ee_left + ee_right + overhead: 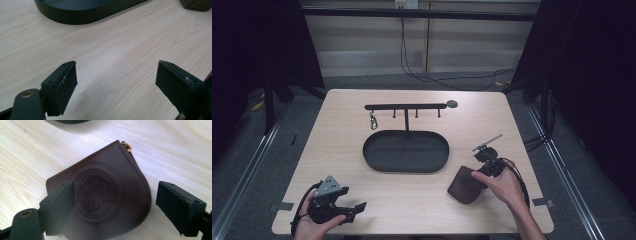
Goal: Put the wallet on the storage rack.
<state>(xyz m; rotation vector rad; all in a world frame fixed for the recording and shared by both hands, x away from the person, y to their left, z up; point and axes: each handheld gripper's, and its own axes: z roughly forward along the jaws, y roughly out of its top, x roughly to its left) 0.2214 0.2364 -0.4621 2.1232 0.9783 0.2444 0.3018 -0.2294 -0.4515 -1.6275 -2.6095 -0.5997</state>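
Observation:
A brown leather pouch (464,186) lies flat on the table at the front right. In the right gripper view its face (105,192) carries an embossed round cat emblem, and a gold zipper pull (128,146) sits at its far corner. My right gripper (479,172) hovers just over the pouch with its jaws wide apart (116,203); the pads are not pressing on it. My left gripper (353,198) rests near the front left edge, open (116,85), with bare wood between its jaws.
A black oval tray (412,152) sits mid-table, its wall (87,15) ahead of the left gripper. Behind it stands a black bar rack (406,106) with small hooks; a metal clip (373,121) hangs from the leftmost. Cables lie on the floor beyond the table.

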